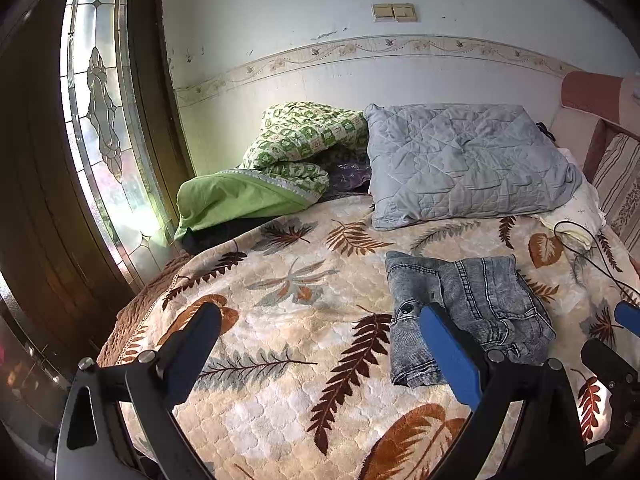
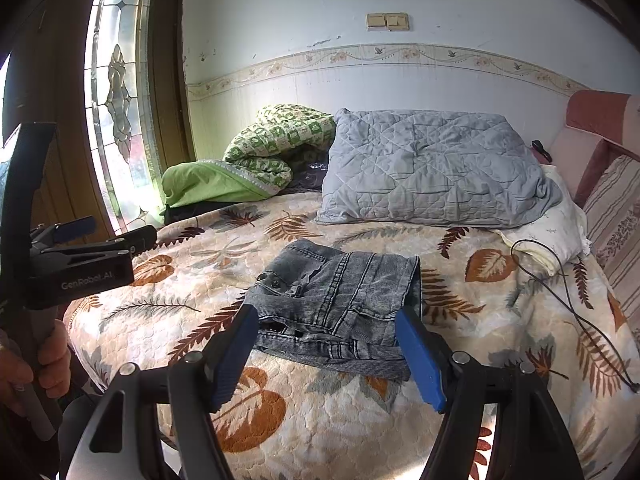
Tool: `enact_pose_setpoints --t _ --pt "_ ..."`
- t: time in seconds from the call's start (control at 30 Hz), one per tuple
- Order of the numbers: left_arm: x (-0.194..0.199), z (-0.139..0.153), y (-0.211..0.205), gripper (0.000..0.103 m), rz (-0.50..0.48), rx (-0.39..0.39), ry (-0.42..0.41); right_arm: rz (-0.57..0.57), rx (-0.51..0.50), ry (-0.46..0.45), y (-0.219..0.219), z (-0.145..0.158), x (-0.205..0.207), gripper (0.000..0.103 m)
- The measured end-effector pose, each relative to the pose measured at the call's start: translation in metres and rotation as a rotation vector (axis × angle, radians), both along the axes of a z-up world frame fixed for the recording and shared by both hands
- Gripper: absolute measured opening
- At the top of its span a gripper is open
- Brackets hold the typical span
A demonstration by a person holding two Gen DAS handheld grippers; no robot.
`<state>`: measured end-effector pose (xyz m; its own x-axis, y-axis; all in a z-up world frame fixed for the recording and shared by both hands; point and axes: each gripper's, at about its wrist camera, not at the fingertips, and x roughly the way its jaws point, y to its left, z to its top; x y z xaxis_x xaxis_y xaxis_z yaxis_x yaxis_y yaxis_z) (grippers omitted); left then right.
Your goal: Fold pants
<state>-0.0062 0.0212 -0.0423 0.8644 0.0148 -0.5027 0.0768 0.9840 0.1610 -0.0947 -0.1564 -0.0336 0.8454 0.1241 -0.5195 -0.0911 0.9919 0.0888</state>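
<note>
Grey denim pants (image 1: 468, 312) lie folded into a compact bundle on the leaf-patterned bedspread (image 1: 280, 320); they also show in the right wrist view (image 2: 336, 304). My left gripper (image 1: 320, 316) is open and empty, to the left of the pants, its right finger overlapping their near edge. My right gripper (image 2: 326, 322) is open and empty, just in front of the pants, jaws spanning the bundle's near edge. The left gripper also shows in the right wrist view (image 2: 112, 232), held off the bed's left side.
A grey quilted pillow (image 1: 468, 164) and a green blanket (image 1: 276, 160) lie at the back of the bed. A black cable (image 2: 568, 280) runs over the bedspread on the right. A wooden door with glass (image 1: 100, 120) stands left. A striped cushion (image 2: 616, 220) sits far right.
</note>
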Motion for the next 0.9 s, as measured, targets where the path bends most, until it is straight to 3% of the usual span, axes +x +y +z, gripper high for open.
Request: enact_pose_setpoints --t 0.9 --pt "0.009 -0.002 0.014 0.099 -0.028 -0.051 0.002 0.022 -0.040 0.009 0.019 0.000 0.030 0.074"
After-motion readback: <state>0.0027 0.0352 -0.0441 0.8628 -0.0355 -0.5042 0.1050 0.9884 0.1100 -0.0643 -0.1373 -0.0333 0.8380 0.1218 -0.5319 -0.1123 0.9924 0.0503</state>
